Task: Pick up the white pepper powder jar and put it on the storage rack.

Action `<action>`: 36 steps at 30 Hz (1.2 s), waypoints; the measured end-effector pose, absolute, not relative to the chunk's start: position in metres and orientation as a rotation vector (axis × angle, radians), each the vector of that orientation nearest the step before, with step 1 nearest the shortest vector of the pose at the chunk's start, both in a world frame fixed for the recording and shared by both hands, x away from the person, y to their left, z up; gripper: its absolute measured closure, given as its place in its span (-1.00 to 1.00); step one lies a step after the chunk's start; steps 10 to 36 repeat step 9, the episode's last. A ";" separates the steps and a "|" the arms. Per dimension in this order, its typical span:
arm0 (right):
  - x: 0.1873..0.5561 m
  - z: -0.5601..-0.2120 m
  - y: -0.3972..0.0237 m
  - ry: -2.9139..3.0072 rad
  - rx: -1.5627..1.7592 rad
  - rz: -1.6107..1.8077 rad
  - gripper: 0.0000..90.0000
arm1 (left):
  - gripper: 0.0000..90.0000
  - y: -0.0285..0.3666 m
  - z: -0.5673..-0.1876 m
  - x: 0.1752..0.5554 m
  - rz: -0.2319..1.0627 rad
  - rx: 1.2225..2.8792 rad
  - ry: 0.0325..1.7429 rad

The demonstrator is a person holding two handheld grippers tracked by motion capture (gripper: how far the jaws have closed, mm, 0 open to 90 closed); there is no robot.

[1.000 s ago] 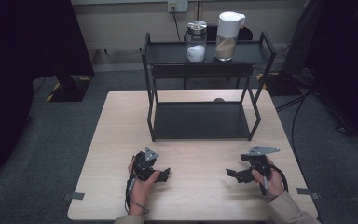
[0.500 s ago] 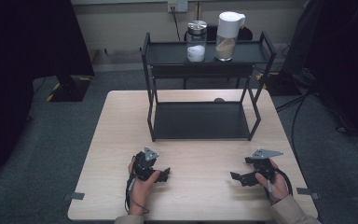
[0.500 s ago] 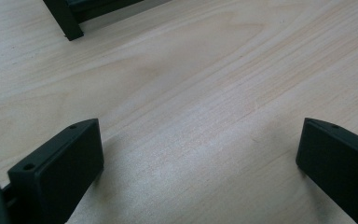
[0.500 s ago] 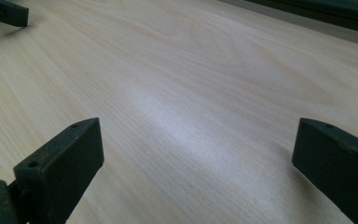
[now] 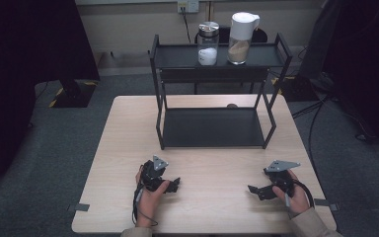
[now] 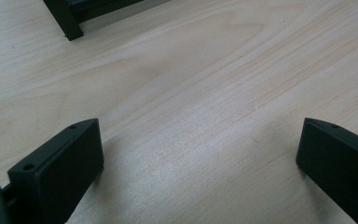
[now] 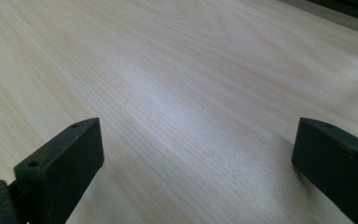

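Observation:
Both hands rest on the light wooden table (image 5: 217,202) near its front edge. My left gripper (image 5: 173,184) lies at the front left, pointing right, open with bare wood between its jaws (image 6: 200,154). At the front right my right gripper (image 5: 254,190) points left, also open, with nothing between its jaws (image 7: 196,154). A black two-level rack (image 5: 214,127) stands at the back of the table. On its top shelf are a glass jar with a metal lid and white contents (image 5: 208,43) and a white-lidded jar with tan contents (image 5: 240,38).
The rack's lower shelf (image 5: 212,133) lies flat on the table, and one of its legs (image 6: 65,21) appears at the top left of the left gripper view. Cables (image 5: 325,108) trail over the grey carpet to the right. A dark curtain (image 5: 24,59) hangs at the left.
My right gripper has sunk a little and slid toward the front edge of the table. The left gripper has stayed put.

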State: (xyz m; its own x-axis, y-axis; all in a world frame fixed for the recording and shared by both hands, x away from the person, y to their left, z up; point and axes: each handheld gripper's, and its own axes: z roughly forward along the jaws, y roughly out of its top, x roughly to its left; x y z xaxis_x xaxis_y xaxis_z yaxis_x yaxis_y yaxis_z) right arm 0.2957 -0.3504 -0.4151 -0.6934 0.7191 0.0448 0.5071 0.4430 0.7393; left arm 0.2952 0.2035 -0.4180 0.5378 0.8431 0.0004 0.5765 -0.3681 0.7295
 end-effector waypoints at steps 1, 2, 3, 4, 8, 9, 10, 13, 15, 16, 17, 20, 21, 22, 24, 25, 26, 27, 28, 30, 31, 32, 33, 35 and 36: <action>0.295 -0.415 -0.349 2.426 1.038 1.080 -0.99 | -1.00 0.204 -0.418 0.295 0.496 2.086 1.143; 0.294 -0.414 -0.347 2.433 1.018 1.058 -1.00 | -1.00 0.204 -0.418 0.295 0.496 2.086 1.143; 0.293 -0.413 -0.345 2.442 0.984 1.029 -1.00 | -1.00 0.204 -0.418 0.295 0.496 2.086 1.143; 0.292 -0.413 -0.345 2.446 0.978 1.027 -1.00 | -1.00 0.203 -0.418 0.295 0.496 2.086 1.144; 0.293 -0.413 -0.345 2.446 0.980 1.031 -1.00 | -1.00 0.203 -0.418 0.296 0.495 2.086 1.148; 0.294 -0.412 -0.346 2.448 0.992 1.034 -1.00 | -1.00 0.202 -0.417 0.296 0.494 2.087 1.149; 0.294 -0.412 -0.346 2.448 0.992 1.034 -1.00 | -1.00 0.202 -0.417 0.296 0.494 2.087 1.149; 0.294 -0.412 -0.346 2.448 0.992 1.034 -1.00 | -1.00 0.202 -0.417 0.296 0.494 2.087 1.149; 0.294 -0.412 -0.346 2.448 0.992 1.034 -1.00 | -1.00 0.202 -0.417 0.296 0.494 2.087 1.149; 0.294 -0.412 -0.346 2.448 0.992 1.034 -1.00 | -1.00 0.202 -0.417 0.296 0.494 2.087 1.149; 0.294 -0.412 -0.346 2.448 0.992 1.034 -1.00 | -1.00 0.202 -0.417 0.296 0.494 2.087 1.149; 0.294 -0.412 -0.346 2.448 0.992 1.034 -1.00 | -1.00 0.202 -0.417 0.296 0.494 2.087 1.149; 0.294 -0.412 -0.346 2.448 0.992 1.034 -1.00 | -1.00 0.202 -0.417 0.296 0.494 2.087 1.149; 0.294 -0.412 -0.346 2.448 0.992 1.034 -1.00 | -1.00 0.202 -0.417 0.296 0.494 2.087 1.149; 0.294 -0.412 -0.346 2.448 0.992 1.034 -1.00 | -1.00 0.202 -0.417 0.296 0.494 2.087 1.149; 0.294 -0.412 -0.346 2.448 0.992 1.034 -1.00 | -1.00 0.202 -0.417 0.296 0.494 2.087 1.149; 0.294 -0.412 -0.346 2.448 0.992 1.034 -1.00 | -1.00 0.202 -0.417 0.296 0.494 2.087 1.149; 0.294 -0.412 -0.346 2.448 0.992 1.034 -1.00 | -1.00 0.202 -0.417 0.296 0.494 2.087 1.149; 0.294 -0.412 -0.346 2.448 0.992 1.034 -1.00 | -1.00 0.202 -0.417 0.296 0.494 2.087 1.149; 0.294 -0.412 -0.346 2.448 0.992 1.034 -1.00 | -1.00 0.202 -0.417 0.296 0.494 2.087 1.149; 0.294 -0.412 -0.346 2.448 0.992 1.034 -1.00 | -1.00 0.202 -0.417 0.296 0.494 2.087 1.149; 0.294 -0.412 -0.346 2.448 0.992 1.034 -1.00 | -1.00 0.202 -0.417 0.296 0.494 2.087 1.149; 0.294 -0.412 -0.346 2.448 0.992 1.034 -1.00 | -1.00 0.202 -0.417 0.296 0.494 2.087 1.149; 0.294 -0.412 -0.346 2.448 0.992 1.034 -1.00 | -1.00 0.202 -0.417 0.296 0.494 2.087 1.149; 0.294 -0.412 -0.346 2.448 0.992 1.034 -1.00 | -1.00 0.202 -0.417 0.296 0.494 2.087 1.149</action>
